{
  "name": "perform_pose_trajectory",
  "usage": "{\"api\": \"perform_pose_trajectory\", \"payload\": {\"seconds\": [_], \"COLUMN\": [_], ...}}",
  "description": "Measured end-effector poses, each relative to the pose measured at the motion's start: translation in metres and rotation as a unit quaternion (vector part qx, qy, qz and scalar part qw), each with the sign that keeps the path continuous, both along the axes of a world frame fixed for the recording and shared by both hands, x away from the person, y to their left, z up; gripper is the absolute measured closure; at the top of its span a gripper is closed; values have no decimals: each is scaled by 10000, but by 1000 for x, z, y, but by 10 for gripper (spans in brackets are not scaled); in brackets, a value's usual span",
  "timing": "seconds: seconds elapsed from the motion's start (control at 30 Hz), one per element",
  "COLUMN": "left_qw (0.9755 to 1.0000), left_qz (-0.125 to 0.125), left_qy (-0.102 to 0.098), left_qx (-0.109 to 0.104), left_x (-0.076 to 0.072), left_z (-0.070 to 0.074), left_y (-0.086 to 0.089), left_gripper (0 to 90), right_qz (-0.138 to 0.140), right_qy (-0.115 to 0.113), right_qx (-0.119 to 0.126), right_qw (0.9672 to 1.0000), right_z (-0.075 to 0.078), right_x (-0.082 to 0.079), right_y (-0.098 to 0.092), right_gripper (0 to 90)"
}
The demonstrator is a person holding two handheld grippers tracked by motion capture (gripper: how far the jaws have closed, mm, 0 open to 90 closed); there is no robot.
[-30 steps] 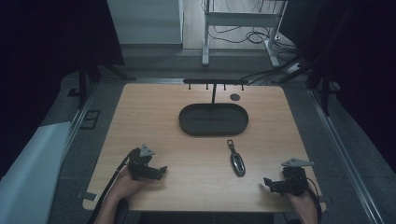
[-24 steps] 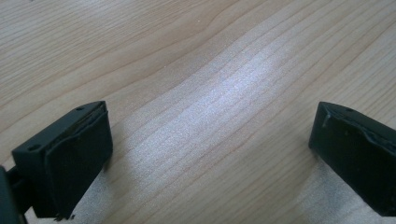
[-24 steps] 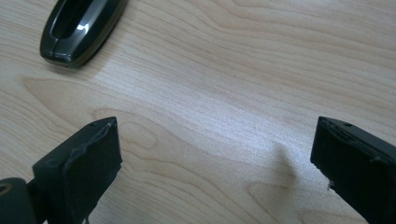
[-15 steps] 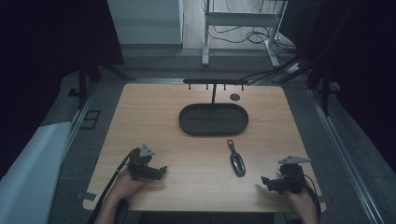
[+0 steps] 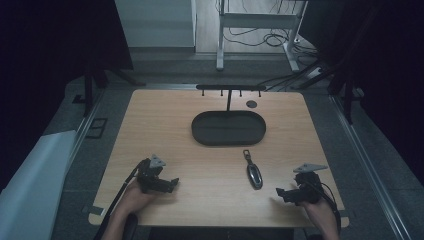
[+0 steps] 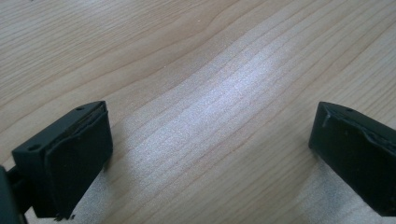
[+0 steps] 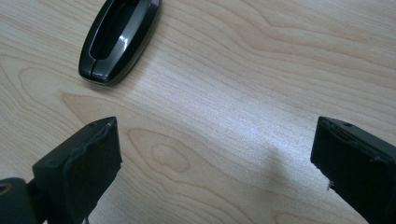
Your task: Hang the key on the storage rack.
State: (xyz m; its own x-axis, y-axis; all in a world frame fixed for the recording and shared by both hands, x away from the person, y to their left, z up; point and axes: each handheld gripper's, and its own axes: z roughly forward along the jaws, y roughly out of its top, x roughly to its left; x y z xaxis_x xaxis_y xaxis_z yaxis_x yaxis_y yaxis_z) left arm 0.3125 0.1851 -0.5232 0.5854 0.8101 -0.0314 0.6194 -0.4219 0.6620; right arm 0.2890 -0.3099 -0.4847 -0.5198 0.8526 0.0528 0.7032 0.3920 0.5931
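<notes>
In the high view, a light wooden table (image 5: 150,125) carries a dark oval tray (image 5: 229,128) toward its far side, with a black rack of small hooks (image 5: 230,88) standing just behind the tray and a small dark disc (image 5: 251,104) near the rack's right end. A black key fob (image 5: 254,174) lies on the table nearer the person, in front of the tray and a little right of centre, its narrow loop end pointing toward the tray. The left gripper (image 5: 170,183) rests low at the near left part of the table, held by a hand coming in from the bottom edge; it is well apart from the key fob. The right gripper (image 5: 281,192) sits at the near right, near the key fob but not touching it, its tips turned toward the table's middle.

In the left gripper view, the left gripper (image 6: 205,158) has its two black jaws spread wide, with bare wood grain between them and nothing held.

In the right gripper view, the right gripper (image 7: 215,158) likewise stands wide apart and empty. The key fob (image 7: 119,37) lies on the table beyond the left-hand jaw, at the upper left, glossy and tilted, clear of both jaws
</notes>
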Motion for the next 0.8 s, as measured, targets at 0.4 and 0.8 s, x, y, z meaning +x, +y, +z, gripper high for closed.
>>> {"api": "perform_pose_trajectory", "payload": {"seconds": [0.4, 0.8], "left_qw": [10000, 10000], "left_qz": [2, 0], "left_qy": [-1, 1], "left_qx": [-4, -1], "left_x": [0, 0], "left_z": [0, 0], "left_y": [0, 0], "left_gripper": [0, 0], "right_qz": [107, 276], "right_qy": [199, 448], "right_qx": [-115, -354], "right_qw": [9997, 9980], "right_z": [1, 9], "right_x": [9, 22], "right_y": [7, 23], "right_gripper": [28, 42]}}
